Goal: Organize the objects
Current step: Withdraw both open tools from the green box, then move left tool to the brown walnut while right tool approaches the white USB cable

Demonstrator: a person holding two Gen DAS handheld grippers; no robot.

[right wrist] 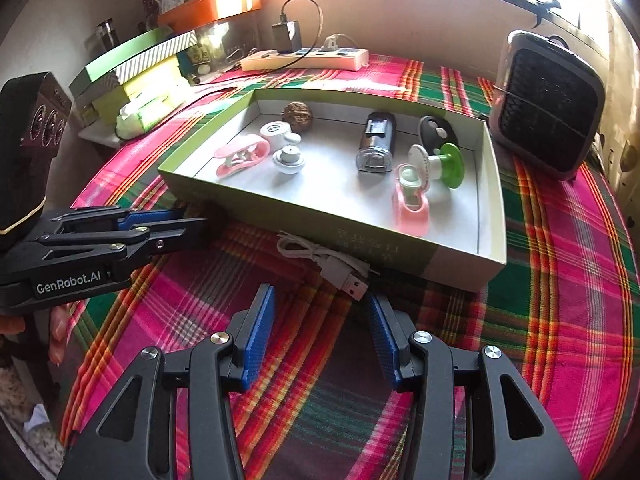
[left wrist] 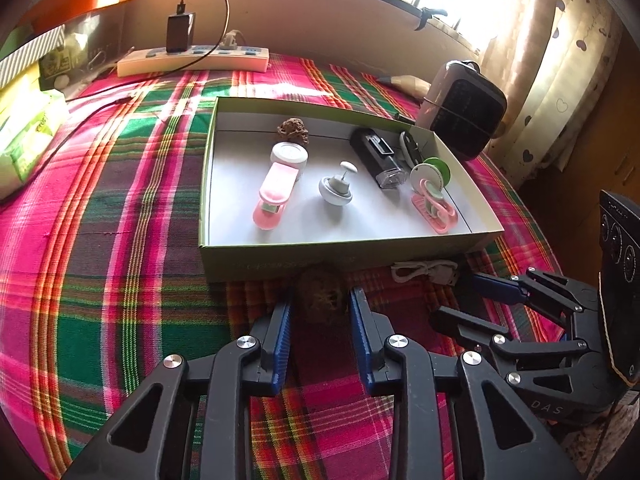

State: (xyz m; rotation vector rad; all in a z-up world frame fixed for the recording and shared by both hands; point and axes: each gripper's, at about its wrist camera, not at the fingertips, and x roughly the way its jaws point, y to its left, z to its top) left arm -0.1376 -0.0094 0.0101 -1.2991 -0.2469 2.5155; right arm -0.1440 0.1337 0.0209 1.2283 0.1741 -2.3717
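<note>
The left gripper (left wrist: 320, 312) is pointing down at the plaid cloth (left wrist: 120, 260), just in front of the near wall of the shallow box (left wrist: 280, 264). A brown walnut (left wrist: 320, 298) is sitting between its blue pads (left wrist: 280, 344), resting on the cloth and touching the box wall. The pads are lying close against the walnut's sides; whether they are pressing on it cannot be told.

The right gripper (right wrist: 320, 312) is hovering over the cloth with its jaws spread and nothing between them. A white cable (right wrist: 320, 260) with a plug end is lying just ahead of its fingertips, beside the box's front wall.

Inside the box are sitting a second walnut (left wrist: 293, 130), a white round tin (left wrist: 289, 155), a pink clip (left wrist: 274, 196), a grey knob (left wrist: 336, 192), a black lamp (left wrist: 376, 156) and a green spool (left wrist: 432, 174).

Behind the box, a power strip (left wrist: 192, 62) is lying against the wall, and a small fan (right wrist: 548, 108) is standing off the box's far right corner.
</note>
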